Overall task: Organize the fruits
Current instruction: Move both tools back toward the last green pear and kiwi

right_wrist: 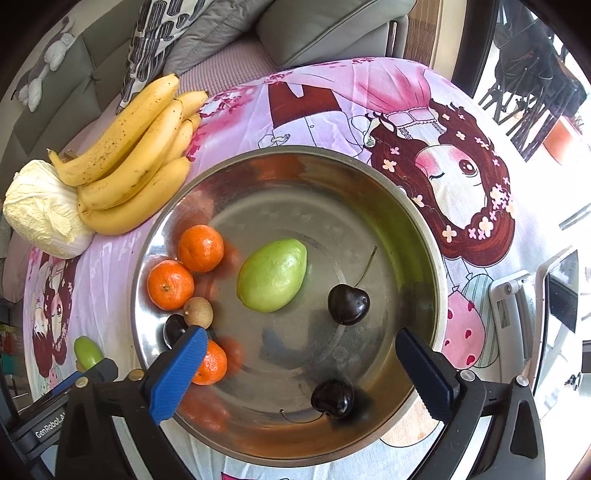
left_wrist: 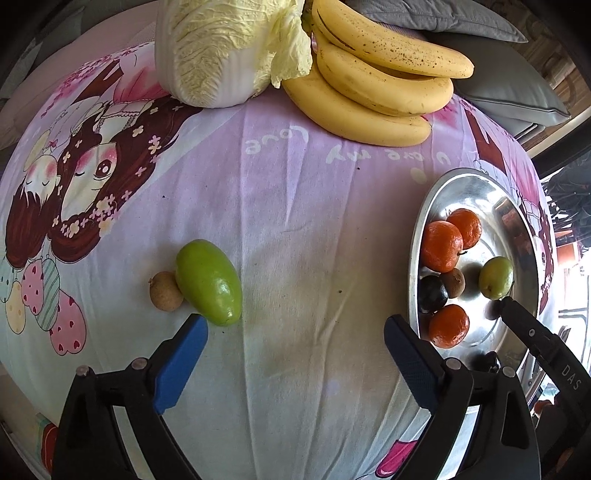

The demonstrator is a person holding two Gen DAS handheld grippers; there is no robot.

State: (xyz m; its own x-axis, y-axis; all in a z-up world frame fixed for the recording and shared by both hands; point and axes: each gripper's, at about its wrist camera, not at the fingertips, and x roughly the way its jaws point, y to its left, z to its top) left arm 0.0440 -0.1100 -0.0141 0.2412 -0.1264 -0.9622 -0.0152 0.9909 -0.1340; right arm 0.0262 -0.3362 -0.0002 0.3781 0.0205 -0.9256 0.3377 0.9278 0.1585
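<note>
A steel bowl (right_wrist: 369,177) holds three tangerines (right_wrist: 201,248), a green fruit (right_wrist: 273,275), a brown longan (right_wrist: 198,312) and dark cherries (right_wrist: 348,304). My right gripper (right_wrist: 301,354) is open and empty, hovering over the bowl's near side. In the left wrist view the bowl (left_wrist: 465,192) is at right. A second green fruit (left_wrist: 208,282) and a small brown longan (left_wrist: 165,291) lie touching on the cloth. My left gripper (left_wrist: 295,332) is open and empty; its left finger (left_wrist: 184,354) is just in front of the green fruit.
A banana bunch (left_wrist: 373,81) and a napa cabbage (left_wrist: 225,48) lie at the table's far side. The table wears a pink cartoon cloth (left_wrist: 295,184). Grey sofa cushions (right_wrist: 325,26) stand behind. A white stand (right_wrist: 517,306) is right of the bowl.
</note>
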